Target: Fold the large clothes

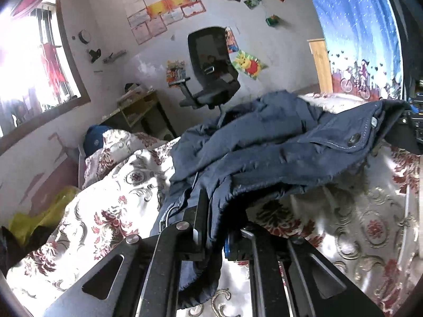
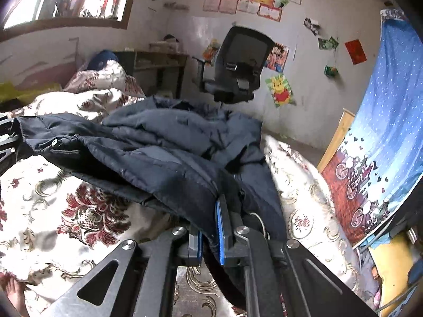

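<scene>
A dark navy padded jacket (image 1: 264,142) lies bunched on the floral bed cover (image 1: 105,198), its near edge lifted off the bed. My left gripper (image 1: 216,224) is shut on the jacket's near hem, and cloth drapes over its right finger. At the far right of the left wrist view, my right gripper (image 1: 396,124) holds the other corner, near a snap button. In the right wrist view the jacket (image 2: 158,153) hangs across from my right gripper (image 2: 210,235), whose blue pads (image 2: 219,227) pinch the fabric, to the left gripper (image 2: 8,137) at the far left edge.
A black office chair (image 2: 238,63) and a wooden desk (image 1: 140,108) stand beyond the bed by the poster-covered wall. A blue patterned curtain (image 2: 383,132) hangs at the right. A yellow bag (image 1: 39,216) lies at the bed's left. A bare foot (image 2: 13,293) shows at the lower left.
</scene>
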The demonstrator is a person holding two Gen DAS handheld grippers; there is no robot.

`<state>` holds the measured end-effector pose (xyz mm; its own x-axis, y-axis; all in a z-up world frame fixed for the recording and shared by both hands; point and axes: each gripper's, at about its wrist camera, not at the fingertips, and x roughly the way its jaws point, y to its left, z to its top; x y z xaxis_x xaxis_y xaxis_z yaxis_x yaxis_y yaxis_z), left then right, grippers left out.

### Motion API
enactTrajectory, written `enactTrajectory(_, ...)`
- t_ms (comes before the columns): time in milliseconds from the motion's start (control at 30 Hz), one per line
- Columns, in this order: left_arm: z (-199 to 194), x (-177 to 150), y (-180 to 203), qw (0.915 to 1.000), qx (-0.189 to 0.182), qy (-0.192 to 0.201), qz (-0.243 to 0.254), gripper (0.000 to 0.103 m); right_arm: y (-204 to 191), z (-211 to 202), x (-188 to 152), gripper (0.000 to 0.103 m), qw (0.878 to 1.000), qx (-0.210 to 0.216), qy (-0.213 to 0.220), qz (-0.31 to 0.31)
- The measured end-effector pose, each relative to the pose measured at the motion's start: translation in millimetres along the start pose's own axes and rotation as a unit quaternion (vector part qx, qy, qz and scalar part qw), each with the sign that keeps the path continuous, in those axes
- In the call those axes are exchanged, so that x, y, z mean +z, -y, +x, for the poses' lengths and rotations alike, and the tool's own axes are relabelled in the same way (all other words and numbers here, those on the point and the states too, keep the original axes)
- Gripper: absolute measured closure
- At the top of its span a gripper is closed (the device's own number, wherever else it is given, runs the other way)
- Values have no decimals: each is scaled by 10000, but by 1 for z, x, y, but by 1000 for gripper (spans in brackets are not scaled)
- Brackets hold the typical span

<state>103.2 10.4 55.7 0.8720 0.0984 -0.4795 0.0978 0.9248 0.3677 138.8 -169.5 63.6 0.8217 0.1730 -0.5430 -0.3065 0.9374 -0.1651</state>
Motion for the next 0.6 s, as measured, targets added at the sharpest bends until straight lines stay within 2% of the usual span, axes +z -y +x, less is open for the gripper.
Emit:
enactTrajectory(200,-38,3,-5,9996,-247,-12,-126,96,4,-36,-2,95,9996,218,193,37)
enactTrajectory(333,-60,5,-6,9996,-214,3,-207,96,2,-55,-2,95,9988,365,311,-18)
enactTrajectory(467,-69,13,-4,9998,-147,-18,-126,96,2,-63,6,95,9979,475,430,-47)
enactTrajectory(600,-56,21,-4,9999,-92,-129,3,96,8,-54,13,95,9973,538,501,3)
